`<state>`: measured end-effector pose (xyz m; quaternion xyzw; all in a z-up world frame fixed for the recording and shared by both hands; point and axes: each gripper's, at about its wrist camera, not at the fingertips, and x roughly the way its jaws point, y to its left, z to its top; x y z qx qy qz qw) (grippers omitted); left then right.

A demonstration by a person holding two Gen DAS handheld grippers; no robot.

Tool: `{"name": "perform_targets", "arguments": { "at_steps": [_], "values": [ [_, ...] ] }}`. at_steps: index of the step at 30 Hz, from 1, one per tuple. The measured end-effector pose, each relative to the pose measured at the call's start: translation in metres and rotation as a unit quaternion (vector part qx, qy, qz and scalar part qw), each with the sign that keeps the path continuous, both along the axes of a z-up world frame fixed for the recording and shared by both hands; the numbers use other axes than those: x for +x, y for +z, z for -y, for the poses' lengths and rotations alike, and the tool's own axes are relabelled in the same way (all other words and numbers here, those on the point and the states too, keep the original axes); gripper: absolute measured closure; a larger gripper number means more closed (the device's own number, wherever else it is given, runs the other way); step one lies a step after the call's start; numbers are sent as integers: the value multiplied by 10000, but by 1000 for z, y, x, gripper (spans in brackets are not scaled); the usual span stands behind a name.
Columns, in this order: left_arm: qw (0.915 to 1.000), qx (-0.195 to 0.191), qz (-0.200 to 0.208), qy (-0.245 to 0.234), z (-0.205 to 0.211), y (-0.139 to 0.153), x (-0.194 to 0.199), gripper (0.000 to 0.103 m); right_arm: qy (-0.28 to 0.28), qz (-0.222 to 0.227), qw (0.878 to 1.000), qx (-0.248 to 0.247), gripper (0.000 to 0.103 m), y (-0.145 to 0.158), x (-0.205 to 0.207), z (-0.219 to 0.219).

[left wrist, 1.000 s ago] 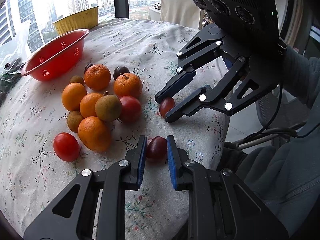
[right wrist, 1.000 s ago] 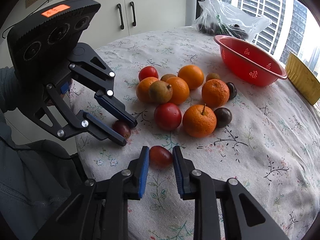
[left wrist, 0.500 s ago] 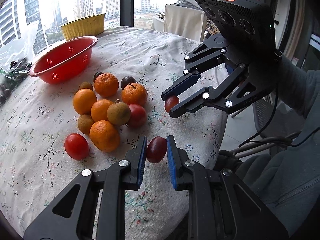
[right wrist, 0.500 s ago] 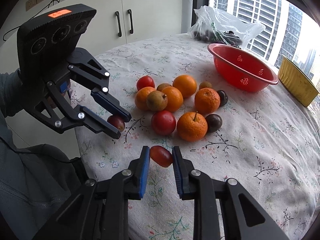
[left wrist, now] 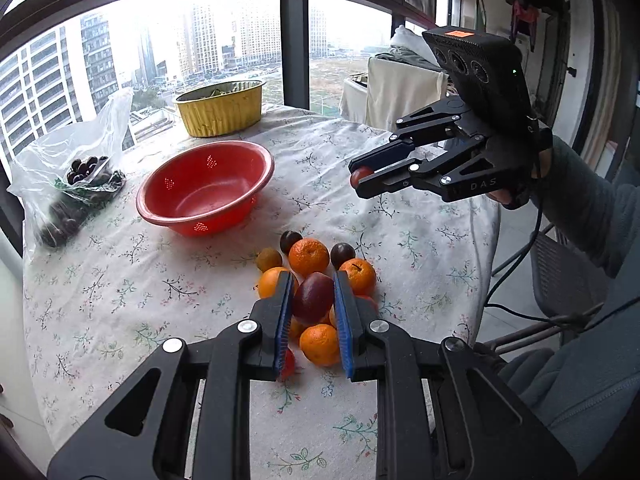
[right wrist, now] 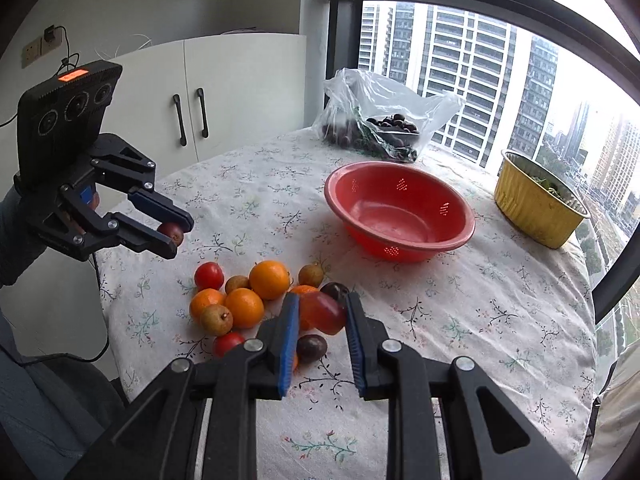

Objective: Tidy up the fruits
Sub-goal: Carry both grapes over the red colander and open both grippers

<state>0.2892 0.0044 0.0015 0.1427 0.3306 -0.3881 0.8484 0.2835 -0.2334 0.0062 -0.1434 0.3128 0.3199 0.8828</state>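
My left gripper (left wrist: 313, 282) is shut on a dark red plum-like fruit (left wrist: 312, 300), held in the air above the fruit pile (left wrist: 308, 256). In the right wrist view the same gripper (right wrist: 181, 233) appears at the left with that fruit (right wrist: 171, 231) at its tips. My right gripper (right wrist: 322, 300) is shut on a small red tomato-like fruit (right wrist: 323, 314), also off the cloth; the left wrist view shows it (left wrist: 359, 177) at the upper right. The pile holds oranges, red tomatoes, brownish and dark fruits. An empty red colander bowl (left wrist: 204, 188) (right wrist: 396, 216) stands beyond the pile.
A yellow foil tray (left wrist: 220, 110) (right wrist: 536, 210) sits at the far table edge by the window. A clear plastic bag of dark fruit (left wrist: 76, 184) (right wrist: 380, 124) lies beside the bowl. The flowered tablecloth (left wrist: 120, 280) covers a round table. White cabinets (right wrist: 224, 92) stand behind.
Both grippers rose from the tablecloth, each lifting its held fruit into the air. The bowl, tray and bag have come more fully into view.
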Motion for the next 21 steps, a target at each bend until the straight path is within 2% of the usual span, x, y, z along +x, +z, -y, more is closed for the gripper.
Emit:
{"name": "perform_targets", "arguments": {
  "at_steps": [3, 5, 11, 13, 16, 21],
  "values": [
    [9993, -204, -51, 309, -9, 16, 27, 84, -278, 5, 9995, 143, 78, 15, 28, 2],
    [9981, -161, 18, 602, -11, 24, 49, 84, -424, -43, 9988, 242, 78, 22, 46, 2],
    [9899, -373, -181, 1358, -13, 40, 149, 84, -855, -114, 9962, 113, 78, 24, 91, -13],
    [9883, -255, -253, 1484, -6, 34, 180, 84, -992, -168, 9949, 94, 78, 20, 104, -16],
    [9884, -31, -540, 1418, 12, 15, 214, 85, -1154, -236, 9930, 25, 78, 12, 123, -19],
    [9886, 452, -647, 1285, 45, -17, 239, 84, -1190, -379, 9921, -143, 78, -3, 150, -31]
  ]
}}
